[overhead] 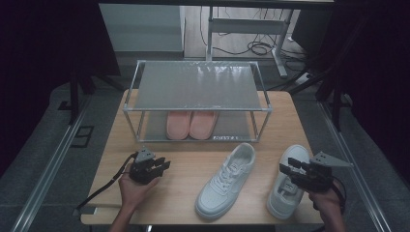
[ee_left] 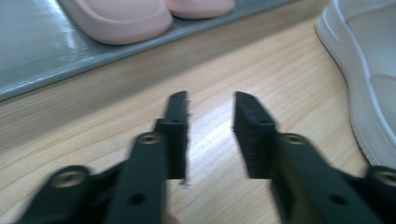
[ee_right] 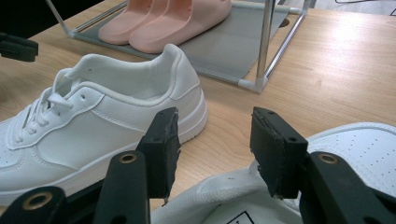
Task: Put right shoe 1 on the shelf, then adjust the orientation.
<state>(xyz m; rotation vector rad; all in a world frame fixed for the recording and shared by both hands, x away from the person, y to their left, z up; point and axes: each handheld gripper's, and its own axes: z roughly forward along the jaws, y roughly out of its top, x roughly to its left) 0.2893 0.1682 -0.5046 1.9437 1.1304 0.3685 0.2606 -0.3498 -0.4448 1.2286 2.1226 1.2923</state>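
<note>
Two white sneakers on the table: near sneaker [overhead: 288, 182] at 5 o'clock, directly under my right gripper [overhead: 290, 170], jaws parted over its collar, nothing held. Second sneaker [overhead: 226, 181] at 6 o'clock; left gripper [overhead: 162, 165] at 7 o'clock, jaws parted, empty.

two white sneakers [overhead: 226, 181] [overhead: 286, 186] upright on table
</note>
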